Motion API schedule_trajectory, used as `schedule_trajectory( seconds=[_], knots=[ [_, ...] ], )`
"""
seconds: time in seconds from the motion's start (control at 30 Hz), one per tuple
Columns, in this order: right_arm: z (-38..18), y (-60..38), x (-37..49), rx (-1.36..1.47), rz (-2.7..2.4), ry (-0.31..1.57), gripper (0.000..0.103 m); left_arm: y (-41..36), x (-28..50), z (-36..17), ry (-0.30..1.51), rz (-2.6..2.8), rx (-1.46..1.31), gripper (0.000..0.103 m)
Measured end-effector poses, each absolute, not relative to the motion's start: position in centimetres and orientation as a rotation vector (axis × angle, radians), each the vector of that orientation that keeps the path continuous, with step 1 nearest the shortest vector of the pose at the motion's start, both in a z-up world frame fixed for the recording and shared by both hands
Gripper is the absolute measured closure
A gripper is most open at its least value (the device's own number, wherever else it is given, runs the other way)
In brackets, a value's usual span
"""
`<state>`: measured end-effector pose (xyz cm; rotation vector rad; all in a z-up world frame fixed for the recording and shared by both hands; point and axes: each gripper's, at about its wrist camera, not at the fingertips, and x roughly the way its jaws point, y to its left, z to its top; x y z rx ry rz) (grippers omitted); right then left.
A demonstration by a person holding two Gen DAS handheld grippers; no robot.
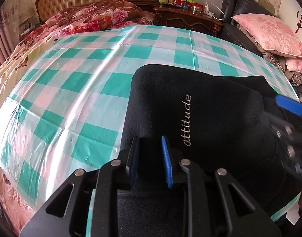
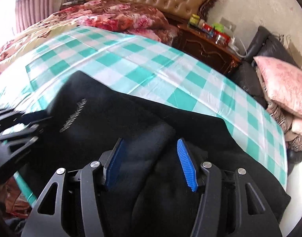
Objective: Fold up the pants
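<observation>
Fingers of both grippers, left gripper (image 1: 150, 154) and right gripper (image 2: 150, 158), spread, grasping nothing (hovering near edge); black "attitude"-lettered fabric pants (image 1: 200, 118) lie partly folded on green-checked plastic sheet (image 1: 72, 90); further folds likely remain.

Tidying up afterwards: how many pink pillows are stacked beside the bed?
2: a large pink pillow on top, a second pink pillow beneath it, on the dark sofa. Others may be hidden.
</observation>
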<state>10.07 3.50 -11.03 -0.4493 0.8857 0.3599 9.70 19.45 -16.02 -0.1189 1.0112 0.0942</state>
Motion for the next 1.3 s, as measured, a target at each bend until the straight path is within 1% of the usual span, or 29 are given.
schedule_trajectory(
  seconds=[0.1, 0.23, 0.43, 0.57, 0.63, 0.73, 0.8, 0.83, 0.87, 1.03, 1.23, 1.3],
  knots=[
    [-11.5, 3.7, 8.4, -0.480, 0.377, 0.892, 0.050, 19.4, 9.7, -16.0, 1.010, 0.096, -0.118, 0.079],
    [-13.9, 3.4, 7.8, -0.504, 0.367, 0.946, 0.050, 19.3, 9.8, -16.0, 1.007, 0.097, -0.113, 0.079],
    [-14.6, 4.0, 6.9, -0.556, 0.340, 0.909, 0.047, 19.4, 9.7, -15.8, 1.004, 0.099, -0.126, 0.079],
    [-14.7, 4.0, 6.8, -0.561, 0.342, 0.907, 0.047, 19.2, 8.2, -13.9, 0.971, 0.090, -0.136, 0.079],
    [-14.7, 4.0, 6.9, -0.557, 0.341, 0.909, 0.047, 18.6, 7.3, -13.6, 0.991, 0.071, -0.111, 0.079],
    [-14.6, 4.0, 7.0, -0.555, 0.338, 0.915, 0.047, 18.1, 6.8, -15.0, 1.030, 0.078, -0.083, 0.079],
    [-14.2, 4.0, 7.2, -0.537, 0.346, 0.932, 0.048, 18.1, 6.8, -15.5, 1.035, 0.086, -0.093, 0.079],
    [-13.9, 3.8, 7.5, -0.519, 0.356, 0.939, 0.052, 17.9, 6.8, -15.5, 1.034, 0.092, -0.085, 0.079],
    [-13.1, 3.4, 7.9, -0.473, 0.366, 0.939, 0.053, 17.8, 6.8, -15.5, 1.033, 0.095, -0.081, 0.079],
    [-10.3, 1.4, 10.3, -0.378, 0.267, 0.860, 0.053, 17.9, 6.8, -15.6, 1.033, 0.092, -0.083, 0.079],
    [-13.7, -0.3, 13.8, -0.386, 0.187, 0.973, 0.053, 17.9, 6.8, -15.6, 1.033, 0.091, -0.085, 0.079],
    [-14.0, -0.3, 13.3, -0.393, 0.192, 0.950, 0.053, 17.9, 6.8, -15.6, 1.032, 0.092, -0.086, 0.079]
  ],
)
